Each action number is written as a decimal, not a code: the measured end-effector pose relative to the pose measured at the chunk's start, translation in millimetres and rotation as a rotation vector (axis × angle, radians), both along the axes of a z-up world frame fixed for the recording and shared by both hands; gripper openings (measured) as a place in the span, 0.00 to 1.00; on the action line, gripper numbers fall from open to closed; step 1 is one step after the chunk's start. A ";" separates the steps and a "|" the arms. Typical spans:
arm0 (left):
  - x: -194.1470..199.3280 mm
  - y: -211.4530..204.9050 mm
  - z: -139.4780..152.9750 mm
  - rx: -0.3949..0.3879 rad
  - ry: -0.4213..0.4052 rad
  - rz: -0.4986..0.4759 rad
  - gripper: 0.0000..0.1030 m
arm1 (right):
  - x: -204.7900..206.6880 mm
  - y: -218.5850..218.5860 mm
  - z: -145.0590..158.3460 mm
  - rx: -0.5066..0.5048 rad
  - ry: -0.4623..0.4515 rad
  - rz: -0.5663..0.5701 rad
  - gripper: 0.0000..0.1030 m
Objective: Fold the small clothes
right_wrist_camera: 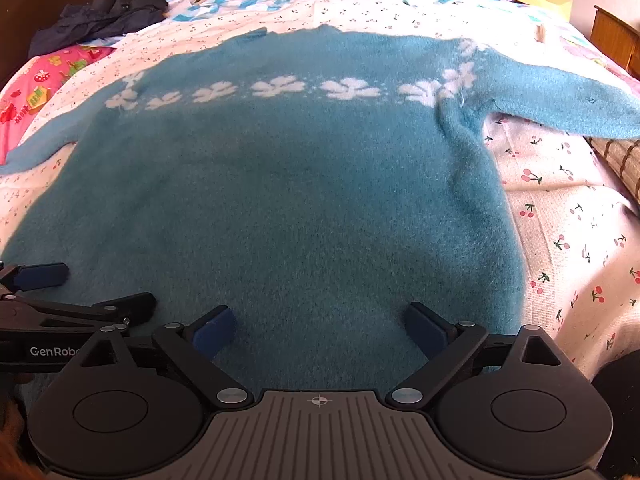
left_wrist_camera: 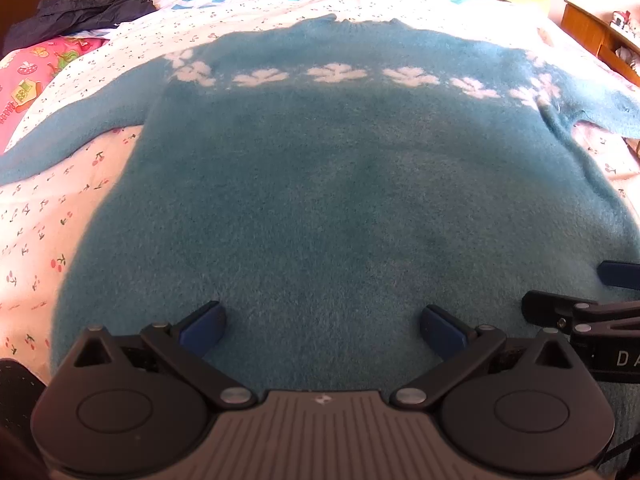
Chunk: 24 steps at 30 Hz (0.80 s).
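A blue sweater (left_wrist_camera: 328,184) with a row of white flowers across the chest lies spread flat on the bed (left_wrist_camera: 48,216), collar toward the far end and hem nearest the cameras. The hem itself is hidden under the bodies of both grippers, so its edge cannot be made out. The left gripper (left_wrist_camera: 322,330) hangs over the lower part of the sweater with its jaws spread wide and nothing between them but the fabric below; whether the pads touch the knit cannot be told. The right gripper (right_wrist_camera: 320,328) is just beside it over the same lower part, jaws equally wide and gripping nothing. Each gripper shows in the other's view only as a partial shape at the frame edge. The 2 sleeves stretch outward: the left one runs off the left edge in the left wrist view, and the right one is cut off at the right edge in both views, so neither cuff is visible. A dark garment (left_wrist_camera: 80,8) lies crumpled at the far left corner of the bed, its shape unclear. A pink patterned pillow (left_wrist_camera: 32,76) sits near it, partly cropped. Strong sunlight washes out the far bedding, blurring its pattern.
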<state>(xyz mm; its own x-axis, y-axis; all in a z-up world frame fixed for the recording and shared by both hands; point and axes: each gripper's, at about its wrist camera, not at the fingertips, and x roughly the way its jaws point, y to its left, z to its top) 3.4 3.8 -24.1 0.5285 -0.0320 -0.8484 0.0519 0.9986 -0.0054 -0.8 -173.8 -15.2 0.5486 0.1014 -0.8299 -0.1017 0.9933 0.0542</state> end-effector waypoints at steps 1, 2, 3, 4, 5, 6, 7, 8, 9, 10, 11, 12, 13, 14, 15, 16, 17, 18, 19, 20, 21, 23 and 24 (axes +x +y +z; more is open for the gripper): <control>0.2 0.4 -0.1 0.000 0.000 0.000 1.00 | -0.2 0.2 -0.7 -0.001 0.004 0.004 0.95; 0.0 0.7 -0.1 0.000 0.000 -0.001 1.00 | -0.6 1.2 -1.2 -0.007 0.008 0.008 0.96; 0.2 0.5 0.1 0.002 0.001 -0.003 1.00 | -1.3 2.0 -1.8 -0.013 0.008 0.012 0.96; 0.2 0.3 0.3 0.004 0.001 -0.005 1.00 | -1.5 2.4 -1.7 -0.015 0.006 0.013 0.96; 0.4 0.0 0.7 0.005 0.001 -0.007 1.00 | -1.8 2.2 -1.8 -0.012 0.005 0.011 0.96; 0.2 0.0 1.2 0.006 0.000 -0.009 1.00 | -2.0 1.8 -1.6 -0.008 0.005 0.008 0.96; -0.2 -0.1 1.7 0.007 -0.002 -0.012 1.00 | -2.5 1.3 -0.6 -0.001 0.002 0.003 0.96; -0.3 0.0 2.7 0.007 -0.005 -0.014 1.00 | -3.0 0.2 0.9 0.010 -0.004 -0.004 0.95; -1.2 -0.1 3.6 0.008 -0.009 -0.015 1.00 | -3.8 -1.3 2.8 0.022 -0.012 -0.010 0.95; -1.7 -0.1 4.8 0.009 -0.013 -0.017 1.00 | -3.9 -3.1 4.5 0.033 -0.020 -0.017 0.95; -2.3 0.1 6.0 0.008 -0.017 -0.019 1.00 | -3.6 -4.6 5.9 0.044 -0.026 -0.024 0.95; -3.1 0.6 7.1 0.005 -0.021 -0.017 1.00 | -2.9 -6.0 7.0 0.053 -0.032 -0.032 0.94; -3.8 1.7 8.1 0.000 -0.024 -0.014 1.00 | -2.5 -7.5 8.0 0.063 -0.037 -0.038 0.94; -4.7 3.1 9.3 -0.006 -0.028 -0.008 1.00 | -1.7 -8.9 9.5 0.072 -0.044 -0.044 0.94; -5.6 5.0 10.7 -0.013 -0.035 -0.002 1.00 | -2.3 -9.6 10.8 0.076 -0.050 -0.049 0.94; -6.2 6.9 12.1 -0.018 -0.042 0.007 1.00 | -2.9 -10.0 12.3 0.079 -0.059 -0.050 0.94; -6.6 8.4 13.4 -0.021 -0.050 0.015 1.00 | -3.8 -10.2 14.1 0.080 -0.071 -0.050 0.94; -6.5 9.7 14.4 -0.023 -0.055 0.020 1.00 | -3.9 -10.0 16.3 0.080 -0.085 -0.051 0.94; -6.4 10.7 15.0 -0.027 -0.059 0.022 1.00 | -4.7 -9.7 18.5 0.080 -0.101 -0.051 0.94; -6.3 11.4 15.2 -0.030 -0.060 0.022 1.00 | -5.3 -9.0 20.3 0.079 -0.114 -0.052 0.94; -6.3 11.9 15.4 -0.031 -0.061 0.021 1.00 | -8.2 -6.3 22.4 0.076 -0.128 -0.052 0.94; -7.2 12.4 16.5 -0.030 -0.069 0.018 1.00 | -9.4 -4.5 24.9 0.067 -0.145 -0.051 0.94; -8.2 12.4 17.2 -0.030 -0.074 0.017 1.00 | -8.2 -3.1 25.8 0.063 -0.147 -0.052 0.94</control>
